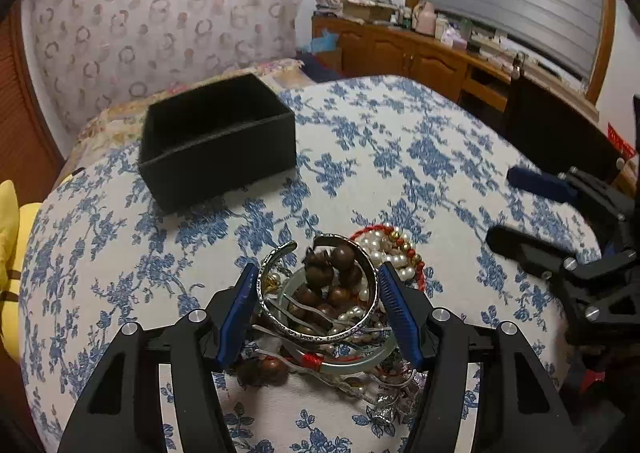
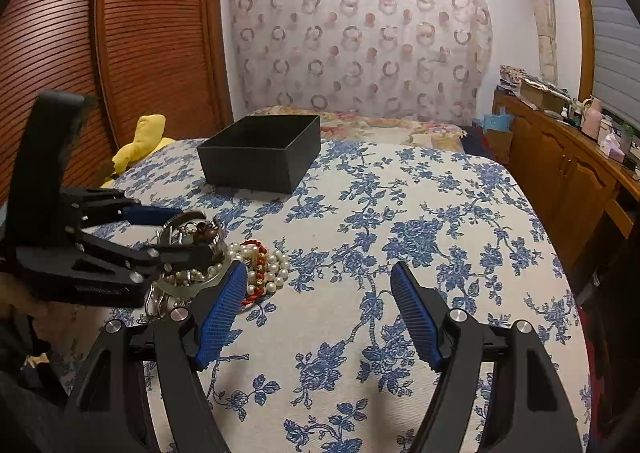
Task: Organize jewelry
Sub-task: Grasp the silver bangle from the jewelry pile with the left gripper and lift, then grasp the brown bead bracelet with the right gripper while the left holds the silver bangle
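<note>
Left side of the bed [image 2: 400, 333]: a yellow cloth [image 2: 140, 141] lies at the left edge, clear of the work.

Black box [image 1: 216, 149]: open-topped, standing toward the far left part of the bedspread, well apart from the jewelry. No contents visible from either view.

Jewelry pile [image 1: 332, 305]: heaped near the front edge, left of centre. It comprises a silver bangle [image 1: 316, 289], brown wooden beads [image 1: 328, 273], a pale green bangle [image 1: 360, 357], pearl strands [image 1: 384, 253] and a red cord [image 1: 376, 231], all tangled and overlapping.

Left gripper [image 1: 318, 289]: fingers apart, straddling the silver bangle, one blue pad just beside each flank of the ring. Contact with the metal cannot be confirmed; the bangle appears to rest on the pile, not lifted.

Right gripper [image 2: 318, 289]: fingers wide apart, holding nothing, hovering over bare bedspread to the right of the pile, its left pad near the pearls.

Assessment: the step in hand appears to be seizing the silver bangle for transfer to the box. The bangle is an open cuff and smooth; pads should close squarely across its widest span so that it does not pivot or squirt out. Beads sit inside the ring, so a slow vertical lift is advised to let them drop free. The right gripper could pin the pearls if strands follow.
</note>
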Demonstrator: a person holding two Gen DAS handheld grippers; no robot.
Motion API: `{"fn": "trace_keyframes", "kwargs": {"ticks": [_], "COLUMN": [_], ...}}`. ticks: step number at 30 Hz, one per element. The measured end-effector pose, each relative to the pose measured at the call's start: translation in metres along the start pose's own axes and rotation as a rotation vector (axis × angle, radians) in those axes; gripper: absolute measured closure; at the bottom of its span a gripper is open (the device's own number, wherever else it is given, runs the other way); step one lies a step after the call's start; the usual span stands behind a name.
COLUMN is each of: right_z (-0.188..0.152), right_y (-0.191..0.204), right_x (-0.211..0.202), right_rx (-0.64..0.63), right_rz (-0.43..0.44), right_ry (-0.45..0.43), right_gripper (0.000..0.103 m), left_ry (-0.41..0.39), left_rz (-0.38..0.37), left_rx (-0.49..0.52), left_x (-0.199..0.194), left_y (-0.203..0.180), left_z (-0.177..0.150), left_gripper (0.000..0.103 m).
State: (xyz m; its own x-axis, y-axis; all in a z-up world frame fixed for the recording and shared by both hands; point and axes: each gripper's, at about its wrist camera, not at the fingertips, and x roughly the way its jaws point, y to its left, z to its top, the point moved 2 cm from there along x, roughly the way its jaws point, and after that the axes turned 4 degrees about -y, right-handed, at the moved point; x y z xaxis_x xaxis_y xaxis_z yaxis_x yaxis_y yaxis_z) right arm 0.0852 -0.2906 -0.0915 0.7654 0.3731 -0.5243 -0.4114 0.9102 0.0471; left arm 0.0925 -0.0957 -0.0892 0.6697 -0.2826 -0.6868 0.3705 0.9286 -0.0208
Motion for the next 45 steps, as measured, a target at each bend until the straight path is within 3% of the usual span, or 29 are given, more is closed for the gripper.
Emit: {"fn": "trace_keyframes", "kwargs": {"ticks": [3, 10, 27, 32, 35, 36, 37, 45], "right_z": [0.0, 0.012, 0.031, 0.028, 0.028, 0.03, 0.031, 0.052], "right_y": [0.003, 0.021, 0.066, 0.07, 0.071, 0.071, 0.072, 0.075], "right_x": [0.004, 0.02, 0.079, 0.086, 0.082, 0.079, 0.075, 0.05], "right_rx": [-0.009, -0.05, -0.129, -0.153, -0.161, -0.166, -0.172, -0.196], "right_rz": [0.011, 0.097, 0.29, 0.285, 0.285, 0.29, 0.297, 0.318], "right_ry": [0.012, 0.034, 0.178, 0.211, 0.204, 0.195, 0.185, 0.11], "right_gripper": [0.027, 0.043, 0.056, 0.071, 0.077, 0.086, 0.088, 0.088], "left_ry": [-0.039, -0.104, -0.137, -0.135, -0.137, -0.138, -0.14, -0.148], "left_rz": [0.001, 0.022, 0.063, 0.061, 0.063, 0.063, 0.063, 0.065], "left_rx": [-0.025, -0.061, -0.15, -0.155, -0.156, -0.157, -0.158, -0.163], "left_x": [-0.011, -0.042, -0.064, -0.063, -0.064, -0.064, -0.065, -0.069], "left_y": [0.005, 0.019, 0.059, 0.062, 0.063, 0.063, 0.063, 0.064], "left_z": [0.003, 0.003, -0.012, -0.014, -0.014, -0.014, -0.014, -0.012], "left_gripper": [0.045, 0.045, 0.045, 0.045, 0.045, 0.045, 0.045, 0.045]}}
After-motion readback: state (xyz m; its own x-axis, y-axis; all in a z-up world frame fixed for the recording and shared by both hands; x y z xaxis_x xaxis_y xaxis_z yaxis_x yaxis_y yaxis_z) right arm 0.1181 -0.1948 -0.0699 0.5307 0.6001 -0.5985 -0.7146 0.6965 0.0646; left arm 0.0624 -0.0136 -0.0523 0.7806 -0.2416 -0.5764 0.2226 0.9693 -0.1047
